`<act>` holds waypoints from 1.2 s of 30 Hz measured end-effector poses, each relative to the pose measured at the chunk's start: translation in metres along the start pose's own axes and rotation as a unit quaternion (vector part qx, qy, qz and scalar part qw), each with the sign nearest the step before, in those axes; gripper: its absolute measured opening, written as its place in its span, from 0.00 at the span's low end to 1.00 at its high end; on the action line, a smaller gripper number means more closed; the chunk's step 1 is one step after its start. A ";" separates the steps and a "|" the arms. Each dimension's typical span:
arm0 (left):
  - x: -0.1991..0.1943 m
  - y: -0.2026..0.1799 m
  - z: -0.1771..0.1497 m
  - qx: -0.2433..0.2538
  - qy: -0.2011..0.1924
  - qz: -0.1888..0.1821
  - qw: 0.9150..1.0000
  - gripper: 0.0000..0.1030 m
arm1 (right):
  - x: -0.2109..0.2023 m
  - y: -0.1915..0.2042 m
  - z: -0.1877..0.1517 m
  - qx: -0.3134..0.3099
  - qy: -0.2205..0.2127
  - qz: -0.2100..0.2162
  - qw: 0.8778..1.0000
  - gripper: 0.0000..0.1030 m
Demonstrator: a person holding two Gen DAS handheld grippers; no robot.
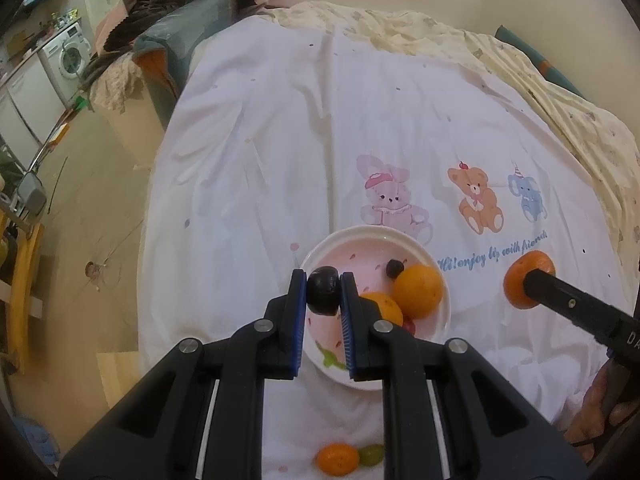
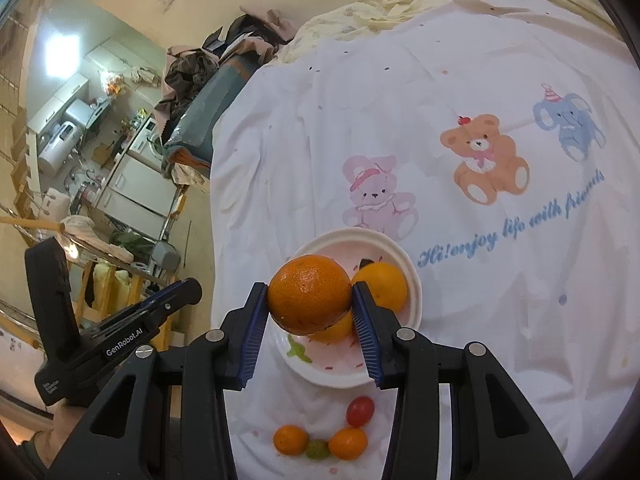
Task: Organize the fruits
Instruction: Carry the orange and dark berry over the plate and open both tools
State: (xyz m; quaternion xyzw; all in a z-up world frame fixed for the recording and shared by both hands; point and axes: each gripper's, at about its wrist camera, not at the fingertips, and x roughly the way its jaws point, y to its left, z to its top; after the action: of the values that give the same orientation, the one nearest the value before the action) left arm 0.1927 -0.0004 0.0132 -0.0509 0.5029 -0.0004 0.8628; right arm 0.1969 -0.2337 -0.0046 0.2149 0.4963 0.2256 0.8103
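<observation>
left gripper clamping a dark plum over the plate | right gripper gripping a mandarin, likely plate-bound | small fruits waiting on bed sheet

The bedsheet is white, printed with a pink rabbit, a tan bear, a blue elephant and blue script lettering. The plate is white-rimmed with a pale pink centre. The oranges are bright orange, the plum near black, the tomato red, the grape green. Both black grippers carry blue pads.
</observation>
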 end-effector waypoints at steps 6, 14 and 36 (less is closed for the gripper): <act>0.025 -0.003 0.005 -0.001 0.011 -0.009 1.000 0.13 | 0.017 0.000 -0.001 -0.021 -0.003 0.018 1.000 0.43; 0.068 0.004 -0.006 -0.021 0.053 -0.027 0.998 0.13 | 0.047 -0.018 -0.010 -0.005 0.027 0.005 1.000 0.43; 0.115 0.015 -0.011 -0.069 0.129 -0.054 0.988 0.14 | 0.099 -0.057 -0.032 0.049 0.129 -0.033 0.990 0.46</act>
State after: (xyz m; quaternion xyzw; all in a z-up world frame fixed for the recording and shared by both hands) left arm 0.2396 0.0076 -0.0936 -0.1372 0.6049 -0.0184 0.7841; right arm 0.2169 -0.2182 -0.1208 0.2070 0.6142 0.2001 0.7348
